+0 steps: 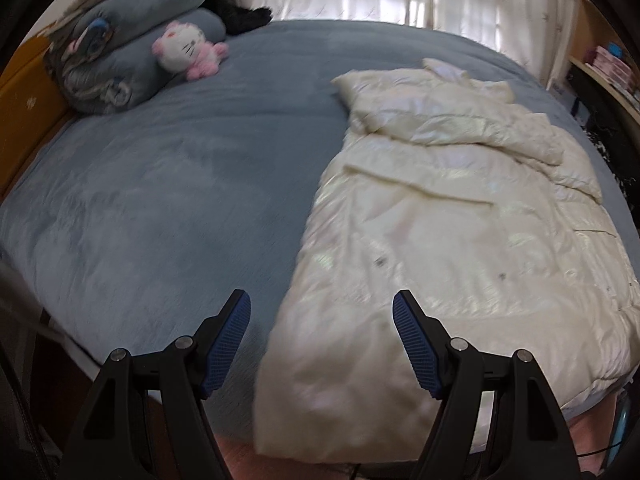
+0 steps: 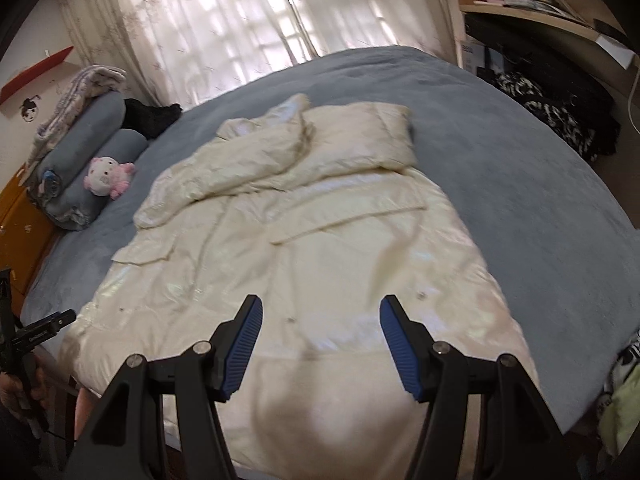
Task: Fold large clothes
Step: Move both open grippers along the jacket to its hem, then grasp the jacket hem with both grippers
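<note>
Lying spread across a grey-blue bed [image 2: 520,152], a large cream puffer coat [image 2: 304,240] is seen from two wrist cameras. In the right wrist view the coat fills the centre of the frame, its hem hanging over the near bed edge at the bottom and its sleeves and collar bunched toward the upper middle. The right gripper [image 2: 321,312] is held above the hem with its blue-padded jaws apart and nothing between them. In the left wrist view the coat [image 1: 448,232] occupies the right half of the frame, and the left gripper [image 1: 321,304] is likewise spread wide and empty, poised over the coat's left edge near the bottom. A pink and white plush toy [image 1: 188,50] and rolled bedding [image 1: 132,40] are seen at the upper left. The step in hand is judged to be reaching for the hem. A clean fold is best served if both hem corners are pinched through the full padded thickness and lifted evenly.
</note>
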A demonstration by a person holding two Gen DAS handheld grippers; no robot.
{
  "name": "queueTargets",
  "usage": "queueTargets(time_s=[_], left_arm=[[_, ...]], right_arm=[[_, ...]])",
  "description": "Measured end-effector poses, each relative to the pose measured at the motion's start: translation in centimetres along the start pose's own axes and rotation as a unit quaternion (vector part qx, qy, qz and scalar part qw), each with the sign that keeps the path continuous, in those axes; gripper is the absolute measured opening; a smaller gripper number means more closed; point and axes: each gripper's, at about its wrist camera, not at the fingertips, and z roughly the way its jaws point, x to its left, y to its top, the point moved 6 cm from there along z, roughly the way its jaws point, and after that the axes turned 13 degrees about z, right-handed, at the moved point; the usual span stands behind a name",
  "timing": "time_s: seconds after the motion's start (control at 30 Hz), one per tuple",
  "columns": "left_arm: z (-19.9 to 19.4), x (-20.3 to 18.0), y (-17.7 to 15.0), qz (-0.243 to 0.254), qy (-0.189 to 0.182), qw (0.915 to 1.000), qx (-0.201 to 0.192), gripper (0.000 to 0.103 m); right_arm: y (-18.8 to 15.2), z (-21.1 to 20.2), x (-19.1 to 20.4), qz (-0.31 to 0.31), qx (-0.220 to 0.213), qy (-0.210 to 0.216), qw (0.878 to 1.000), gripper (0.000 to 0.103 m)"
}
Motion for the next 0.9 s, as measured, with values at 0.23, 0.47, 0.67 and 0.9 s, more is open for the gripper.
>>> queueTargets(time_s=[0.23, 0.47, 0.67, 0.9], left_arm=[[1.4, 0.9, -2.0, -0.004, -0.009, 0.9995, 0.03, 0.072], [2.9, 2.1, -3.0, -0.037, -0.044, 0.9973, 0.046, 0.08], [4.1, 2.8, -3.8, -0.065, -0.084, 0.9926, 0.058, 0.088], [5.2, 2.5, -4.0, -0.062, -0.112, 0.9894, 0.068, 0.097]], right_arm=[[-0.6, -0.1, -2.8, 0.003, 0.013, -0.033, 0.999, 0.061], [-0.6, -0.5, -6.1, 0.021, 0.014, -0.066, 0.998, 0.061], [-0.3, -0.6, -9.4, 0.056, 0.021, -0.076, 0.995, 0.061], [-0.8, 0.1, -12.8, 0.138, 0.06, -0.04, 0.988, 0.069]])
